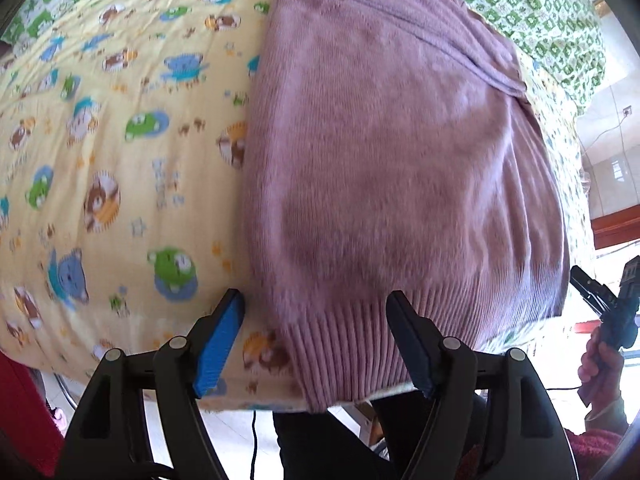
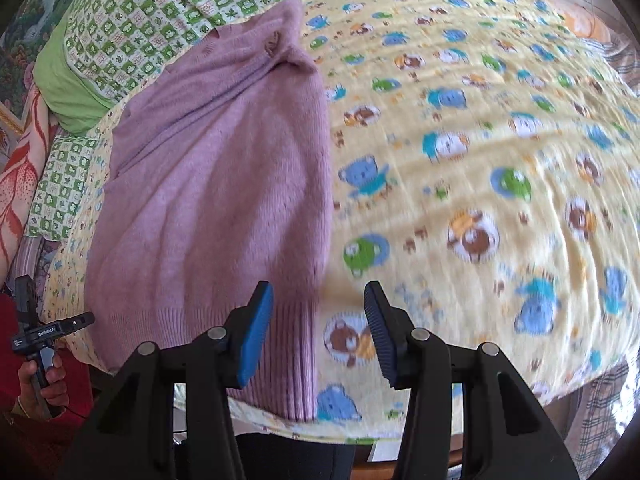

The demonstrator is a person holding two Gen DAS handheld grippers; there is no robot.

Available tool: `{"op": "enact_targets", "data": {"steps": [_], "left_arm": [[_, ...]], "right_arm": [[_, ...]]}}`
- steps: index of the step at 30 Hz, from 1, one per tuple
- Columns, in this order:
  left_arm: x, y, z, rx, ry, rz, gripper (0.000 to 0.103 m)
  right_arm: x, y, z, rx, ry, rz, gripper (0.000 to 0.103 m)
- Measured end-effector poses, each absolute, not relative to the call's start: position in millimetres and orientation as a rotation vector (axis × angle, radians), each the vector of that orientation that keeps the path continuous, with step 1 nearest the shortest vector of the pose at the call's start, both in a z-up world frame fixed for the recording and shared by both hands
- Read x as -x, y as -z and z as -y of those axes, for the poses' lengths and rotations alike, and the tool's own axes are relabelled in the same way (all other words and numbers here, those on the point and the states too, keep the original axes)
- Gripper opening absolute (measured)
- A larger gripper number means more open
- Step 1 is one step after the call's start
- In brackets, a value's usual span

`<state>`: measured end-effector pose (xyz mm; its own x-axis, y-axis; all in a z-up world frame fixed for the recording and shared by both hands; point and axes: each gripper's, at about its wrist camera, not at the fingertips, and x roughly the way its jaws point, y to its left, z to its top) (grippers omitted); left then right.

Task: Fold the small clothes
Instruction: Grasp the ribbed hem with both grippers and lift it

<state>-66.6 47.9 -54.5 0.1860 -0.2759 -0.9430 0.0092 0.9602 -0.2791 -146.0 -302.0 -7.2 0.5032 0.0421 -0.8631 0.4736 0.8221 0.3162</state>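
Buttons (image 2: 273, 45) on sweater (image 2: 216, 184) show only from right wrist.

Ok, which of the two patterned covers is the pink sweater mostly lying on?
The yellow blanket with cartoon animals. The pink sweater has its body and ribbed hem on it; the green checked cover lies farther back, reached only by the sweater's top end.

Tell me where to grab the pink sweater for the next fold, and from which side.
Grip the pink sweater at the ribbed hem, probably at its two corners, coming in from the near bed edge. The hem lies flat there, facing both open grippers: left gripper, right gripper.
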Motion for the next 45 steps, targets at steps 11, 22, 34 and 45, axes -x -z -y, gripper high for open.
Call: {"op": "enact_targets", "data": {"steps": [11, 22, 34, 45], "left_arm": [[88, 66, -42, 0.273, 0.248, -1.378, 0.083], [83, 66, -37, 0.241, 0.238, -1.336, 0.077], [82, 54, -35, 0.257, 0.315, -1.282, 0.007], [82, 31, -55, 0.362, 0.365, -1.238, 0.006]], "right_arm": [[158, 19, 285, -0.552, 0.204, -1.022, 0.053], [154, 28, 288, -0.7, 0.119, -0.996, 0.054], [159, 39, 294, -0.821, 0.093, -0.998, 0.007], [164, 10, 311, -0.871, -0.007, -0.929, 0.007]]}}
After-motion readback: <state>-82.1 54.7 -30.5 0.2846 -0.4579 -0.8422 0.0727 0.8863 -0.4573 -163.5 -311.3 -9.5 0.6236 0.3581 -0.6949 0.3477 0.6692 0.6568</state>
